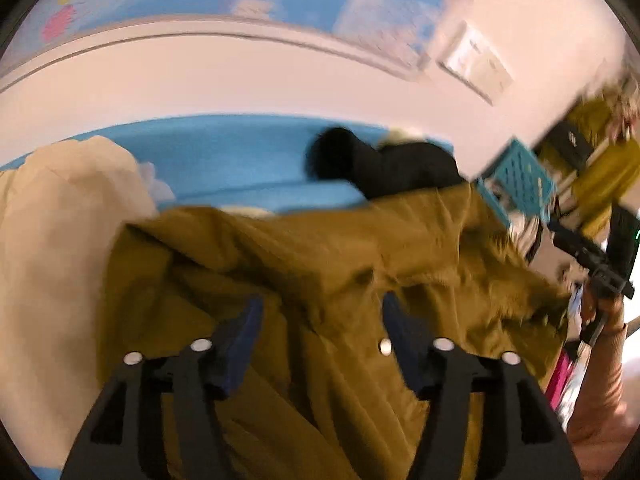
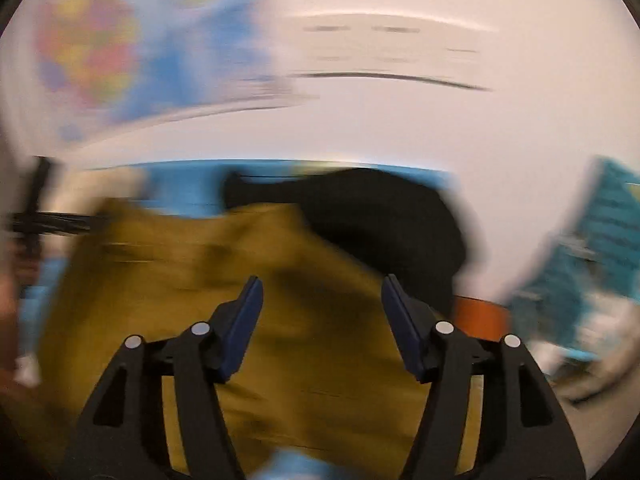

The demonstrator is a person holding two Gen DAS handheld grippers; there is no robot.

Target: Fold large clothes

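A large olive-brown coat (image 1: 320, 248) with a furry trim (image 1: 516, 280) lies crumpled on a blue surface (image 1: 224, 160). My left gripper (image 1: 320, 304) hovers just above the coat, open, its blue pads (image 1: 244, 332) wide apart and not pressing the cloth. In the blurred right wrist view the coat (image 2: 200, 280) fills the lower middle, and my right gripper (image 2: 320, 284) stands open over it with nothing pinched. At the right edge of the left wrist view a person's hand (image 1: 604, 320) grips the handle of the other gripper.
A black garment (image 1: 384, 168) lies behind the coat, and a cream garment (image 1: 60, 240) is heaped at the left. A teal slatted basket (image 1: 516, 180) stands at the right by a white wall. Something orange (image 2: 478, 316) shows beside the coat's right edge.
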